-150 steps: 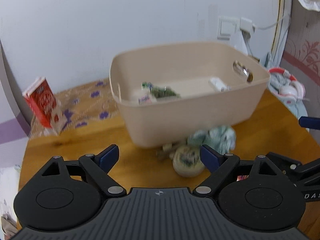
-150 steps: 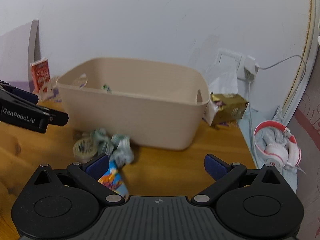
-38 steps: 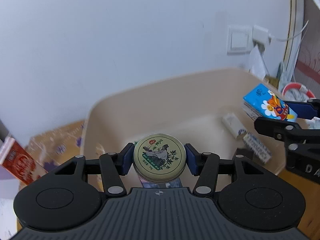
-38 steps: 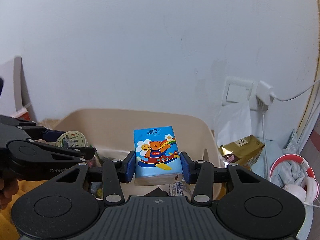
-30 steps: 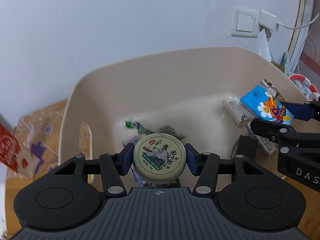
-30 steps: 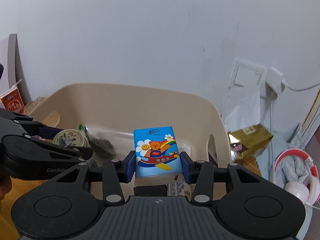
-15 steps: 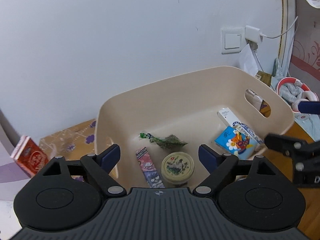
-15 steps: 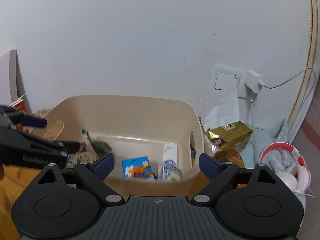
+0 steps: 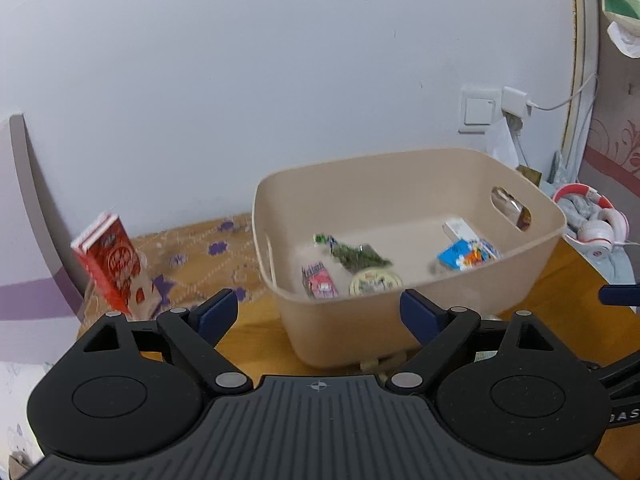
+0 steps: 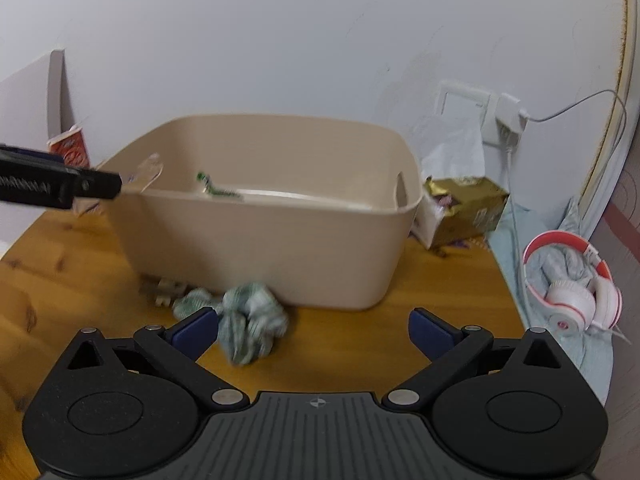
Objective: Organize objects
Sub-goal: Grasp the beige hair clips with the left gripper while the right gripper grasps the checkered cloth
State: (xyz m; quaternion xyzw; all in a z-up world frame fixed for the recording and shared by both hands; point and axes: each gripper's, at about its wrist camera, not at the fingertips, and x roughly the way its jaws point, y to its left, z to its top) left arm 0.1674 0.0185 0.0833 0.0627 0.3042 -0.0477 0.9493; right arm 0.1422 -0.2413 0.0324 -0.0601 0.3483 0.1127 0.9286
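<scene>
A beige plastic bin point(image 9: 400, 168) stands on the wooden table; it also shows in the right wrist view point(image 10: 280, 248). Inside it lie the round balm tin point(image 9: 374, 284), the blue tissue pack point(image 9: 466, 256), a pink packet point(image 9: 319, 285), a green wrapper point(image 9: 358, 255) and a white box point(image 9: 460, 230). A crumpled green-white wrapper point(image 10: 250, 322) and a small beige piece point(image 10: 160, 292) lie on the table in front of the bin. My left gripper point(image 9: 318, 316) is open and empty, back from the bin. My right gripper point(image 10: 314, 330) is open and empty, just behind the crumpled wrapper.
A red carton point(image 9: 110, 266) stands at the left on a patterned cloth point(image 9: 200, 256). A gold packet point(image 10: 466, 206) and white paper point(image 10: 452, 148) sit right of the bin. Red-white headphones point(image 10: 572, 284) lie at the far right. A charger cable point(image 10: 508, 152) hangs from the wall socket.
Both grippers have pulled back and lowered away from the bin, open and empty. The tin and the tissue pack lie in the bin.
</scene>
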